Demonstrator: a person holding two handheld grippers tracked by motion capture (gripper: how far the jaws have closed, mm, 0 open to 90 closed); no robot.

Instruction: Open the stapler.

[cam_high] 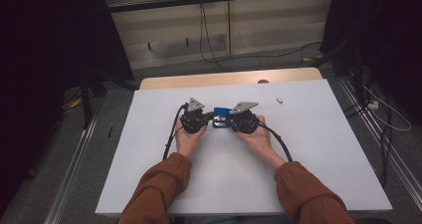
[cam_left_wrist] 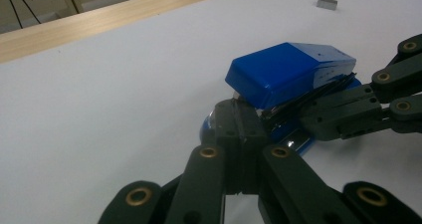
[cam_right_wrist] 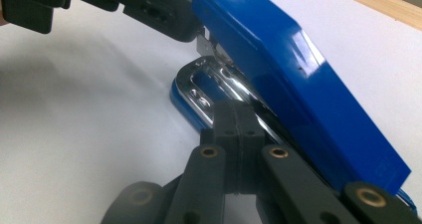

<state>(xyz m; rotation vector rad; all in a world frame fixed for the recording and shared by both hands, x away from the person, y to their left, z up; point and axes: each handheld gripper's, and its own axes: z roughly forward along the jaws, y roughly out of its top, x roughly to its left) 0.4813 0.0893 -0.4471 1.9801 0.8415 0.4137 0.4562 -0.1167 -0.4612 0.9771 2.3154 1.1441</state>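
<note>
Rust-brown sleeves [cam_high: 164,184] enter over the near edge of the white-topped bench [cam_high: 318,154], each hand carrying a black two-jaw gripper. In the left gripper view, the left gripper [cam_left_wrist: 242,118] has its jaws pressed flat together with no gap between them, the tips touching the front end of a glossy blue plastic stapler with a chrome metal base [cam_left_wrist: 288,72], just below its raised top. In the right gripper view, the right gripper [cam_right_wrist: 238,115] is likewise closed tight, jaw against jaw, with its tips pushed in under the stapler's blue top, against the chrome rail. Whether either pair pinches any part of the stapler between its pads I cannot tell; both are at least in contact with it.

Seen from the high view, the stapler [cam_high: 221,116] lies between the two grippers, a little beyond the middle of the bench, with the left gripper [cam_high: 213,116] at its left end and the right gripper [cam_high: 230,118] at its right. Its top is tilted up away from the base.

A small grey rectangular block [cam_high: 279,100] lies well apart, toward the far right corner. Bare white surface runs from the grippers out to the left, right and near edges; a light wooden strip [cam_high: 219,78] borders the far edge, close behind the stapler.
</note>
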